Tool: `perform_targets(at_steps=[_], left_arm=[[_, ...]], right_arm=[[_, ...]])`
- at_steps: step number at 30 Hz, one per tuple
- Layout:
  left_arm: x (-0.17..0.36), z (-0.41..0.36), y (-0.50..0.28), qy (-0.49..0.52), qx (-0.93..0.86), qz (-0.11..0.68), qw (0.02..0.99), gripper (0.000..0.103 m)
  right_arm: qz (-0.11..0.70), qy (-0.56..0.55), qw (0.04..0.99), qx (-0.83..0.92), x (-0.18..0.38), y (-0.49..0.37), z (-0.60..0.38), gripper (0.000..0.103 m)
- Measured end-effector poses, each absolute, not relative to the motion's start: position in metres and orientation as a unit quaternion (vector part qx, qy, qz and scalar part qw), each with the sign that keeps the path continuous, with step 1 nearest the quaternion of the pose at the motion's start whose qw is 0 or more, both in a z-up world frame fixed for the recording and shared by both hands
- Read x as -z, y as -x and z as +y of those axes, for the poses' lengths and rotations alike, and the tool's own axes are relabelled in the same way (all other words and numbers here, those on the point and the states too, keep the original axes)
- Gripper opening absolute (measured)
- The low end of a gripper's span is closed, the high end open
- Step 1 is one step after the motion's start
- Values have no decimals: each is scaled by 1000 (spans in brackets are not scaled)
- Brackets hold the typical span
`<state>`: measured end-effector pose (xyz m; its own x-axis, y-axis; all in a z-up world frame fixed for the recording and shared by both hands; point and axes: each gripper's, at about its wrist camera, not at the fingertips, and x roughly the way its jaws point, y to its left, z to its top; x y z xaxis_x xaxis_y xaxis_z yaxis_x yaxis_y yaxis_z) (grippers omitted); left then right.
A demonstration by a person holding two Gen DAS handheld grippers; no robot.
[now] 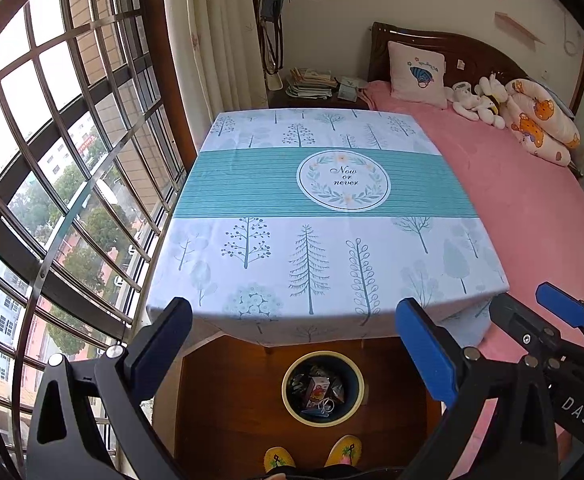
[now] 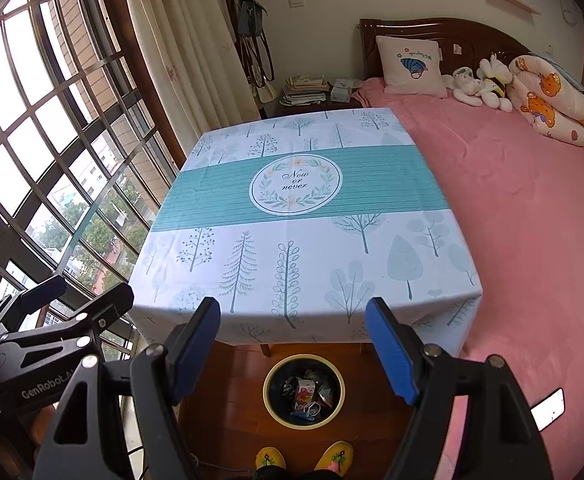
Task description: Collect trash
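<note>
A round bin (image 1: pixel 355 376) with a cream rim stands on the wooden floor just in front of the table; it also shows in the right wrist view (image 2: pixel 270 398). It holds trash: a small carton (image 1: pixel 317 391) (image 2: pixel 304 394), wrappers and a white cord. My left gripper (image 1: pixel 292 340) is open and empty, held high above the bin. My right gripper (image 2: pixel 293 344) is open and empty, also above the bin. The right gripper shows at the right edge of the left wrist view (image 1: pixel 531 312). The table (image 1: pixel 311 248) (image 2: pixel 311 236) has a tree-print cloth with nothing on it.
A bed with a pink cover (image 1: pixel 531 200) (image 2: pixel 511 200) lies to the right, with pillows and plush toys at its head. A barred window (image 1: pixel 52 160) is to the left. A nightstand with books (image 1: pixel 311 84) stands behind the table. The person's yellow slippers (image 1: pixel 343 450) are below the bin.
</note>
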<state>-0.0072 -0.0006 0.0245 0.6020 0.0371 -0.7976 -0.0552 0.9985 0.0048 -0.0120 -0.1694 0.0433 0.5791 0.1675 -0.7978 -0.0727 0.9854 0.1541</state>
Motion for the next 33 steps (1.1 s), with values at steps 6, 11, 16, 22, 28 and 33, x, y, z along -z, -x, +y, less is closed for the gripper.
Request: perform_targets(at_steps=[6, 11, 16, 22, 28, 33], left_arm=[[-24, -1, 5, 4, -21, 446, 895, 101], [-23, -2, 4, 2, -21, 448, 894, 101], [-21, -3, 2, 1, -22, 450, 893, 101], [-20, -5, 1, 0, -25, 451, 892, 101], [-17, -10, 2, 2, -32, 456, 889, 101], [-16, -12, 4, 6, -36, 456, 889, 101]], right_arm=[[459, -53, 884, -70, -39, 9, -172, 76], [462, -53, 882, -73, -37, 5, -173, 76], [465, -56, 880, -75, -35, 3, -175, 76], [468, -56, 879, -78, -33, 0, -177, 76], [468, -52, 878, -84, -33, -1, -178, 76], [470, -49, 877, -86, -32, -1, -180, 76]])
